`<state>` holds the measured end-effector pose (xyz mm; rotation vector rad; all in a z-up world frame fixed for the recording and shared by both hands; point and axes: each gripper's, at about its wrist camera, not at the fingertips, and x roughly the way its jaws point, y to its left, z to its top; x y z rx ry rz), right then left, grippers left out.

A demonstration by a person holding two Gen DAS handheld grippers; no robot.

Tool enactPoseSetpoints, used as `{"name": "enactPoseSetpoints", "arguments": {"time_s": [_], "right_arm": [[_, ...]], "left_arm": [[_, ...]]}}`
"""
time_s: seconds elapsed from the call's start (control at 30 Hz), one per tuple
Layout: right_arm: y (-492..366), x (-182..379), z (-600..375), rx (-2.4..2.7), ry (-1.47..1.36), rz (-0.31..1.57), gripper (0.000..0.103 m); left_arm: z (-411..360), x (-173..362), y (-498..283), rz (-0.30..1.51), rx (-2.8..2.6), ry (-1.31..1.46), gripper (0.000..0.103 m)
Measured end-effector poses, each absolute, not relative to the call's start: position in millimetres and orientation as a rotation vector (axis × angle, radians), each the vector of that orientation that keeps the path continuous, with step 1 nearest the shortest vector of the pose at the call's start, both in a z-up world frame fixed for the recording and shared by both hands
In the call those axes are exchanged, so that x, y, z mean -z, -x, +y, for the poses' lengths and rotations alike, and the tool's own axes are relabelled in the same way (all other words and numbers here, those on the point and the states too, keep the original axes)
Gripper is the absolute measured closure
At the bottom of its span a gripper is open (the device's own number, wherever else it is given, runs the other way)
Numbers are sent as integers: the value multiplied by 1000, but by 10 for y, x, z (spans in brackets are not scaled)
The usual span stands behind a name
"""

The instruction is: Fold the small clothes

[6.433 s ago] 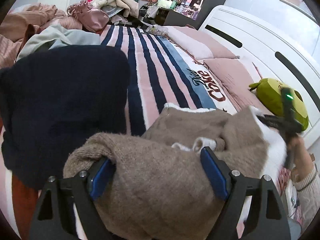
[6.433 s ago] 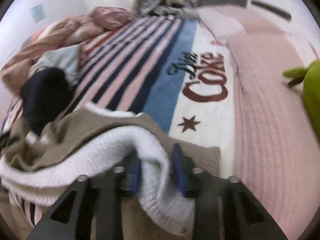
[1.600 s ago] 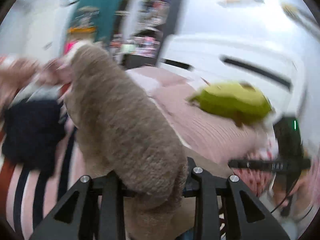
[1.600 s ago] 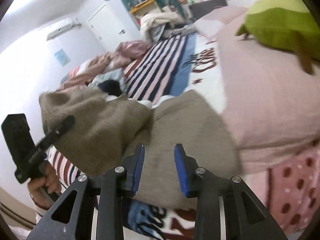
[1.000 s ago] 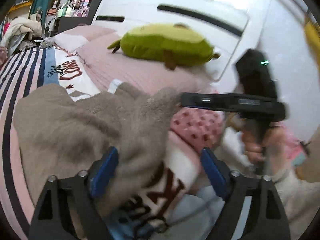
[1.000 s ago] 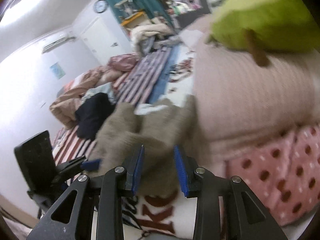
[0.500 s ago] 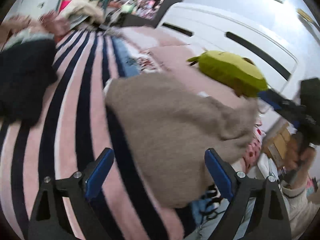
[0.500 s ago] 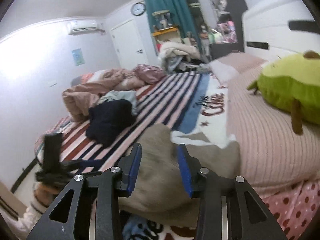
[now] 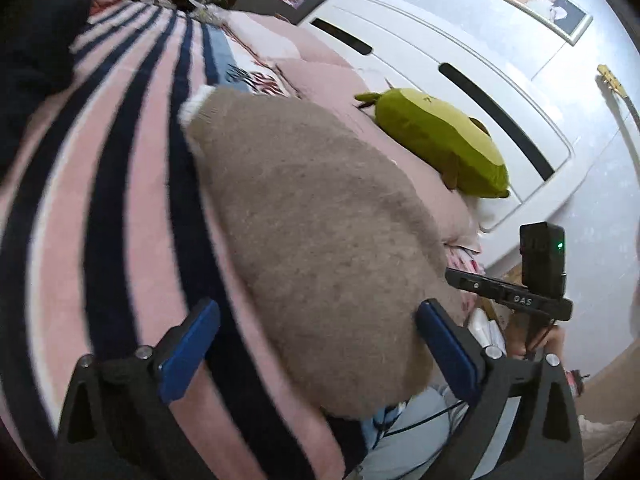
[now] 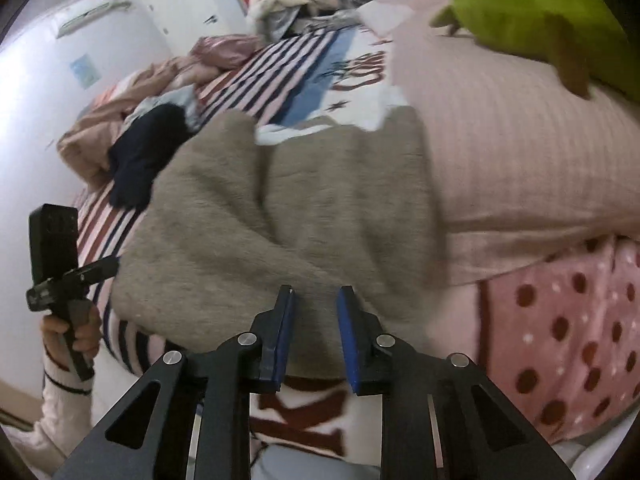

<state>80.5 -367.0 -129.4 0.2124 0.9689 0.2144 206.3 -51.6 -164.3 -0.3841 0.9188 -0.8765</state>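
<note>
A taupe knit sweater (image 9: 320, 208) lies spread flat on the striped blanket (image 9: 120, 184), with a white hem showing at its far end. My left gripper (image 9: 320, 344) straddles its near edge with the jaws wide and still opening; the blue pads stand clear of the knit on both sides. In the right wrist view the sweater (image 10: 288, 216) fills the middle. My right gripper (image 10: 316, 336) hovers over its near edge, jaws closing to a narrow gap. Knit shows through that gap, but the pads do not press on it.
A green plush toy (image 9: 436, 140) rests on the pink quilt (image 10: 512, 152) beside the white headboard (image 9: 440, 48). A navy garment (image 10: 144, 156) lies further up the bed, left of the sweater. Pink dotted fabric (image 10: 560, 340) hangs at the bed's near right edge.
The sweater, held up by my left gripper a moment ago, now lies flat and released. The left jaws have spread wider. The right gripper has dropped toward the near edge and its gap has narrowed.
</note>
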Motion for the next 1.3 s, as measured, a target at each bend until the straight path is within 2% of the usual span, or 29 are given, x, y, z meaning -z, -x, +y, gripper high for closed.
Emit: {"name": "enactPoseSetpoints", "arguments": {"time_s": [0.2, 0.27, 0.3, 0.37, 0.43, 0.5, 0.57, 0.67, 0.73, 0.87, 0.93, 1.07, 1.1, 1.3], "right_arm": [[-853, 1291, -3677, -217, -181, 981, 79], [-883, 1263, -3654, -219, -175, 986, 76], [-884, 1253, -3653, -220, -179, 988, 73], [-871, 1216, -3685, -232, -202, 981, 61], [-888, 1172, -3700, -264, -236, 975, 42], [-887, 1120, -3666, -280, -240, 972, 38], [-922, 1074, -3622, -306, -241, 980, 37], [-1000, 1056, -3518, -378, -286, 1005, 29], [-1088, 1087, -3386, -446, -318, 1029, 19], [-1270, 1241, -3064, -568, -364, 1106, 16], [-1395, 1407, -2836, -644, -369, 1189, 7], [-1556, 1729, -2597, -667, -360, 1313, 5], [-1598, 1812, -2597, -682, -411, 1328, 0], [-1748, 1978, -2663, -809, -604, 1327, 0]], "left_arm": [[-841, 1925, -2373, 1022, 958, 528, 2], [-900, 1907, -2354, 1003, 927, 524, 11], [-901, 1883, -2341, 990, 918, 522, 20], [-863, 1801, -2275, 961, 892, 497, 33], [-812, 1736, -2218, 946, 876, 476, 44], [-733, 1668, -2141, 931, 869, 464, 48], [-617, 1565, -2018, 910, 861, 441, 49], [-368, 1400, -1812, 892, 836, 384, 49], [-175, 1331, -1698, 900, 810, 362, 49], [185, 1297, -1495, 940, 763, 328, 48], [271, 1317, -1463, 953, 756, 329, 47], [254, 1410, -1508, 976, 752, 314, 45], [243, 1425, -1528, 978, 752, 313, 43], [295, 1535, -1666, 1002, 773, 364, 42]]}}
